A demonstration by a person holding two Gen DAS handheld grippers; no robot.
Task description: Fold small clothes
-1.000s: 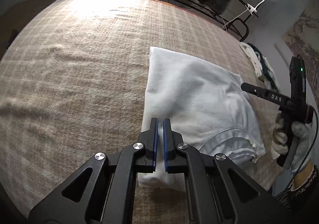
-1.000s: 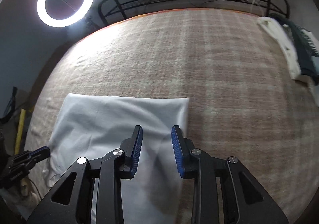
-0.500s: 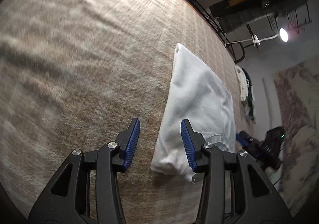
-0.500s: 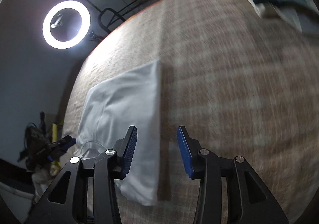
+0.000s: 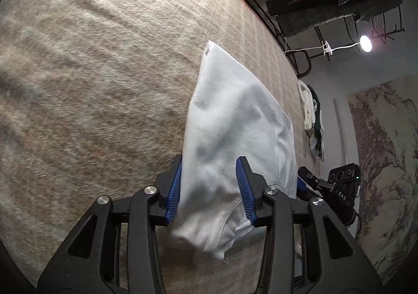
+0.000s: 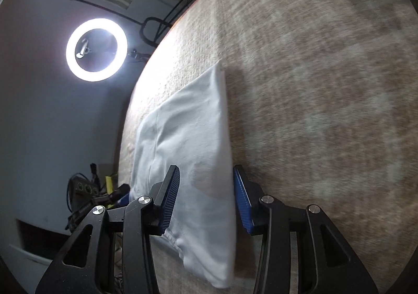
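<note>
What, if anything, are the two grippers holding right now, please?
Nothing is held. The left gripper and the right gripper are both open, each straddling an end of the folded white garment.

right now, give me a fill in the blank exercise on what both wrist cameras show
1. The folded garment lying on the checked blanket is ____ in colour.
2. The left gripper has its blue pads ____, one on each side of the garment's near end.
3. The right gripper is ____ too, with the garment's edge between its pads.
4. The lit lamp in the right wrist view has the shape of a ____.

Missing words: white; open; open; ring
</note>
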